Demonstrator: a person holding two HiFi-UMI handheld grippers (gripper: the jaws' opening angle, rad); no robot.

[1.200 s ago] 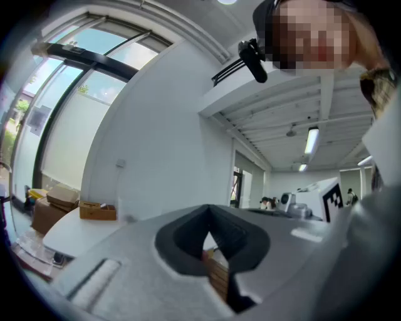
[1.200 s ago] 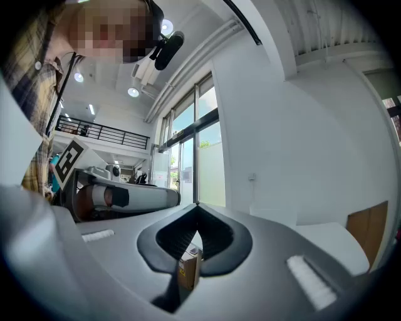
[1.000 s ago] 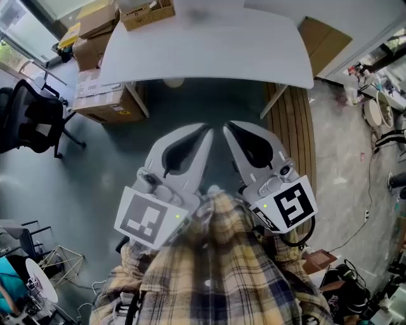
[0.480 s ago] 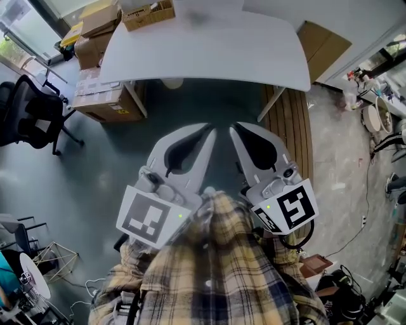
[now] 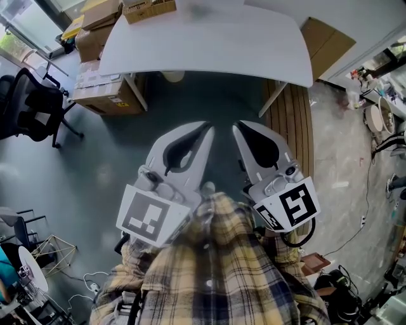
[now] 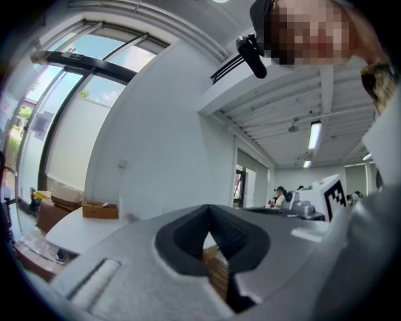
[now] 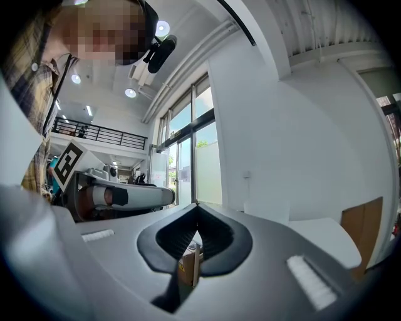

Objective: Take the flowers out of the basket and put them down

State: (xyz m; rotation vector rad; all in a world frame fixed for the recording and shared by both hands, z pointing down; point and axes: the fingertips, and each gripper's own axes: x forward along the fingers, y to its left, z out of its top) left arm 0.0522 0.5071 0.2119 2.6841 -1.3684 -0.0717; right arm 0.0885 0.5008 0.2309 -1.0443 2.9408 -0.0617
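Two closed, empty tools, left tool (image 5: 207, 127) and right tool (image 5: 236, 126), hover above grey floor (image 5: 95, 165) near white table (image 5: 209, 44).

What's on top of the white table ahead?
Only a brown open-topped box at the white table's far-left corner shows; its contents are too small to tell. The table's far edge runs out of frame, so anything there is unseen.

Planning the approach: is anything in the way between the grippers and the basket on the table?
Nothing visible. Only floor and the white table's bare top lie between the shut left gripper, the shut right gripper and the basket at the table's far left corner.
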